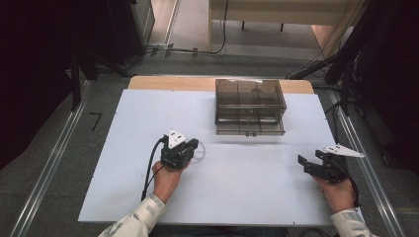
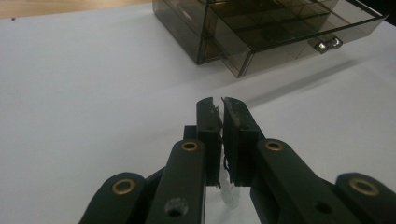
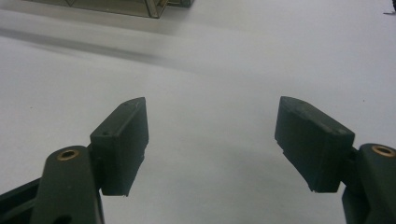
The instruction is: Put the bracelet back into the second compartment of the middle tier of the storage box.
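The left gripper (image 2: 220, 105), jaws pinched on a small clear thing (image 2: 229, 195), sits nearer the smoky box (image 1: 250, 106), whose 1 drawer (image 2: 299, 39) stands open ahead to its right, while the right gripper (image 3: 211, 140) gapes wide, empty, farther off.

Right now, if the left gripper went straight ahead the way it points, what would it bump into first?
Probably the smoky plastic drawer box: the left gripper aims toward its open lower drawer, with bare white table between. Depth is hard to judge.
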